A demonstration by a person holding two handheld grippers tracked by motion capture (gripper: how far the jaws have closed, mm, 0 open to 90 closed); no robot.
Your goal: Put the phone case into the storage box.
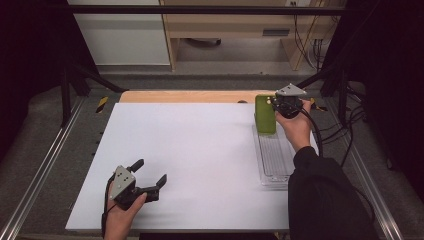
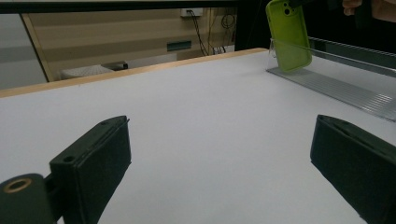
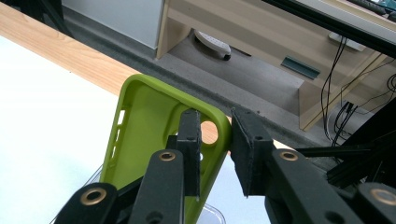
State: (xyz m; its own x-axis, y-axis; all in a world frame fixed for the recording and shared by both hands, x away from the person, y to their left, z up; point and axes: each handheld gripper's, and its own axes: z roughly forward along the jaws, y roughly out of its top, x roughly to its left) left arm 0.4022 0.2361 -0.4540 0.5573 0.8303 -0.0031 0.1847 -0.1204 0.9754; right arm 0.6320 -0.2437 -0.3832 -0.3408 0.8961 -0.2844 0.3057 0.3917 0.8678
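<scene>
Here, a green phone case (image 3: 149, 140) is seen pinched by the right gripper (image 3: 219, 140) at its camera-cutout end: one jaw sits inside the shell, the other outside the side wall, w/ the wall between the pads. The case is held upright, just ahead of the right gripper, over the far end of a clear tray (image 1: 275, 165) on the white table (image 1: 200, 150); whether its lower edge touches the tray cannot be told. The case is judged light, soft and bendy, prob. silicone, so the thin wall may flex or slip; a hold near the stiffer corner is advised. The left gripper (image 2: 219, 158) is spread wide over bare table, nothing between its jaws. The hollow inside is shown in the right gripper view; the smooth back (image 2: 289, 35) in the left gripper view.
</scene>
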